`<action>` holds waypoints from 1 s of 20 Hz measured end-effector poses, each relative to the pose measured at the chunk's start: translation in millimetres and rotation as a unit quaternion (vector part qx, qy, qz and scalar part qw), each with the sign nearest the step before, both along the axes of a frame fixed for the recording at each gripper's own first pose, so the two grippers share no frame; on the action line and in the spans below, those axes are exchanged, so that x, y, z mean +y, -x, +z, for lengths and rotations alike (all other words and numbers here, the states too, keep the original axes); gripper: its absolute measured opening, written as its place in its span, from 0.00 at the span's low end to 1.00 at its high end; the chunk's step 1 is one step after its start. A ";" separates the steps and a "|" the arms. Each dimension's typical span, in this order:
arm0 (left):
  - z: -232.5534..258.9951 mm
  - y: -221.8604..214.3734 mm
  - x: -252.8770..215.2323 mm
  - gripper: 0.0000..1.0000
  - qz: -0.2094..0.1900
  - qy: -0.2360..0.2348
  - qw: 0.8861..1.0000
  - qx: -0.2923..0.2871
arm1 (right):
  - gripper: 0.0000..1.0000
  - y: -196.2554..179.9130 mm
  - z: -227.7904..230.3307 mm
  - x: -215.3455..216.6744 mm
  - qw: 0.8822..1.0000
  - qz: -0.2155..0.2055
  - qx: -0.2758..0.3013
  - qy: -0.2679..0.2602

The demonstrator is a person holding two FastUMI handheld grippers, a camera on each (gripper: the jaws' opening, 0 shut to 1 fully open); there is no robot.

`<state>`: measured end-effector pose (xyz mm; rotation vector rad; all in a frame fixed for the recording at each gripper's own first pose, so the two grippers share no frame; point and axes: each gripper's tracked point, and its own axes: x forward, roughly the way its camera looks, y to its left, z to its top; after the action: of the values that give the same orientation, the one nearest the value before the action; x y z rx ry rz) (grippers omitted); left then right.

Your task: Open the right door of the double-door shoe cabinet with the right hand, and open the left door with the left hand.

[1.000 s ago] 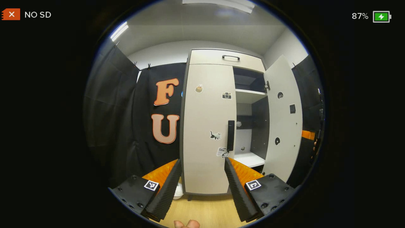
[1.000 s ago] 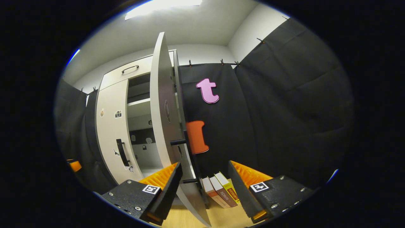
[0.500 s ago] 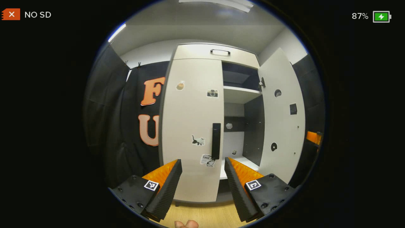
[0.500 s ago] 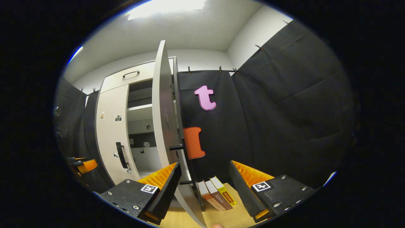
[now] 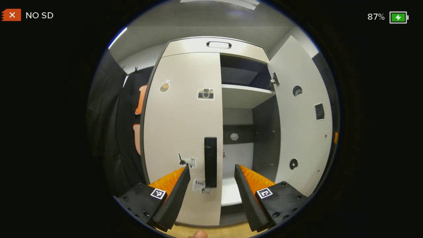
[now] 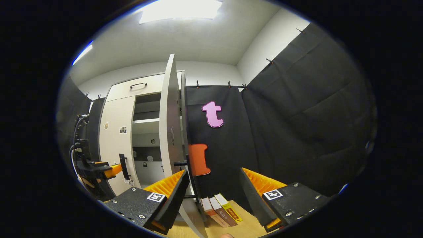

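Left gripper (image 5: 211,185): fingers spread wide, nothing between the pads; the dark vertical handle (image 5: 210,162) of the left door (image 5: 185,132) stands in the gap, farther off, not touched. Left door closed, stickers on its face. It belongs to the shoe cabinet (image 5: 211,46), a pale double-door unit with a top panel carrying its own small handle.

Right gripper (image 6: 211,195): fingers likewise apart, holding nothing. The right door (image 6: 170,122) is swung out, seen nearly edge-on just beyond the left finger, apart from it. In the right gripper view the left gripper (image 6: 110,169) shows at the far left, near the left door's handle.

Cabinet interior: open right half, a white shelf (image 5: 246,96) high up, a lower white shelf below, dark back panel; small items on it too small to tell.

Floor: light wood. Three books (image 6: 219,211) stand leaning by the black cloth wall, right of the open door. Ceiling light above
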<state>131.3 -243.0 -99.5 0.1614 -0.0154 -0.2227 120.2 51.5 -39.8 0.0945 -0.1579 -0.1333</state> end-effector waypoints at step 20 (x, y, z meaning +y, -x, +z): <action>-35.0 -74.5 2.4 0.63 0.013 0.015 0.999 0.039 | 0.92 -2.3 4.2 14.7 0.999 0.019 -0.038 0.025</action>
<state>205.8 -240.5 -134.5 0.1218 0.0614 -0.2030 122.5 66.2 -35.6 0.0524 -0.2359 -0.0885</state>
